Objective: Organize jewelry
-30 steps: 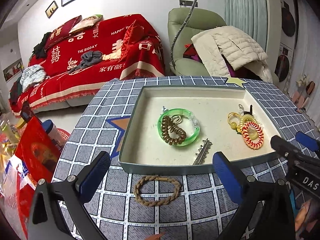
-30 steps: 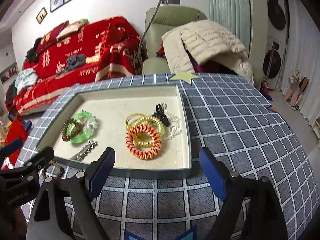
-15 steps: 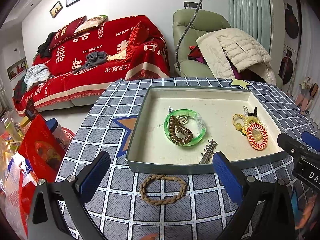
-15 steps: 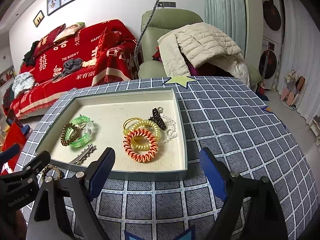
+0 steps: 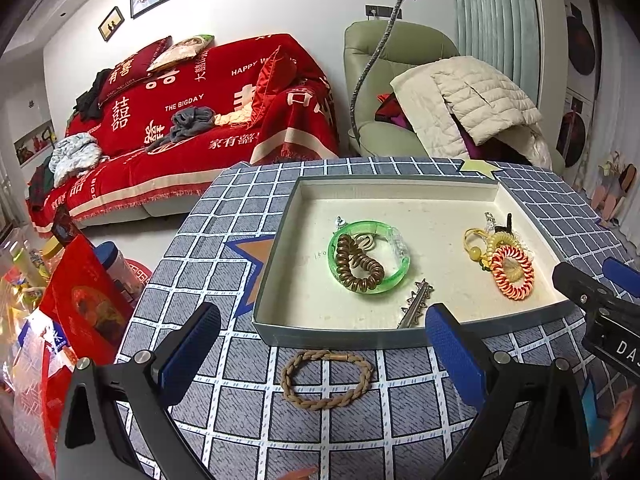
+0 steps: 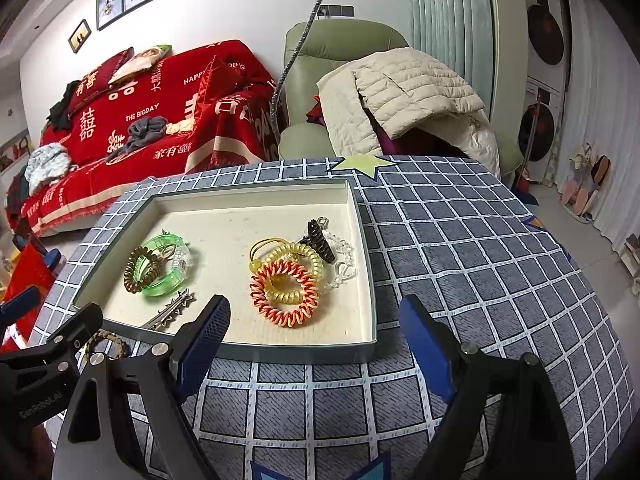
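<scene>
At the desk's near edge, just outside the tray's [image 5: 332,334] front wall, the braided bracelet [image 5: 327,378] lies unmoved, last piece unsorted, while left tool [image 5: 320,354] and right tool [image 6: 316,346] still hover wide open, empty.

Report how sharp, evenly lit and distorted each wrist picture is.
Left wrist view: sharp on the braided bracelet and the tray, even indoor light, soft shadows, strong fisheye bending of the table grid, dark corners. Right wrist view: equally sharp on the orange coil, no glare, same barrel warp and black vignette.
</scene>
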`<state>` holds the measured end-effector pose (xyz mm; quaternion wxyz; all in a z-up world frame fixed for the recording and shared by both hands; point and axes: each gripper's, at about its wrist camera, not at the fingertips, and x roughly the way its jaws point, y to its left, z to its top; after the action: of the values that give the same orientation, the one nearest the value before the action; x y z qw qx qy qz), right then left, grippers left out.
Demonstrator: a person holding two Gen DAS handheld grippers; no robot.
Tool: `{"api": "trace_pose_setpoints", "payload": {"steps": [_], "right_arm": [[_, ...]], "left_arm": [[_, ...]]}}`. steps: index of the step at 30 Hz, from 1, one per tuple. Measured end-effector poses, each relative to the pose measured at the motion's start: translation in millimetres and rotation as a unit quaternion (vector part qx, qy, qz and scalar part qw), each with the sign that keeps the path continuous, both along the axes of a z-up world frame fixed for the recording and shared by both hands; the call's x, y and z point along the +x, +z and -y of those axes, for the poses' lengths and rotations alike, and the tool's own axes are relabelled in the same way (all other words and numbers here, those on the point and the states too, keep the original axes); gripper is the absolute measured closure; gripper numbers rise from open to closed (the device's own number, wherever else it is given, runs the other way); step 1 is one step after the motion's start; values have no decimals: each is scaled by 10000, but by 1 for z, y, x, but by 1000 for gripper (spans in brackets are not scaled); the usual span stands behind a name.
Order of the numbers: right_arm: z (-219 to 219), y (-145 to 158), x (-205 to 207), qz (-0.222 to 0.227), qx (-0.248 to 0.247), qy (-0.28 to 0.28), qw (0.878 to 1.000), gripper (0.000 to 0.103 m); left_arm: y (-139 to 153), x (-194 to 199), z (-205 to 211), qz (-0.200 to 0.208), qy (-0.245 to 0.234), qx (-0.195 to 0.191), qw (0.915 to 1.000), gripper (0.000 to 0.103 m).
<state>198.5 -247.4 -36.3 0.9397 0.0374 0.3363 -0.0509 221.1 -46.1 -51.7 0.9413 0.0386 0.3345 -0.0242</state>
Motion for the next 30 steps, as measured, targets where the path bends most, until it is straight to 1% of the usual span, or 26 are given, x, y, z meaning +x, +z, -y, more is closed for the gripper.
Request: {"api": "trace_pose_setpoints", "payload": {"steps": [30], "right_arm": [[0,0,2,-25,-13,3,10000,15]], "left_arm": [[3,-2,-2,-5,15,3,10000,0]]}}
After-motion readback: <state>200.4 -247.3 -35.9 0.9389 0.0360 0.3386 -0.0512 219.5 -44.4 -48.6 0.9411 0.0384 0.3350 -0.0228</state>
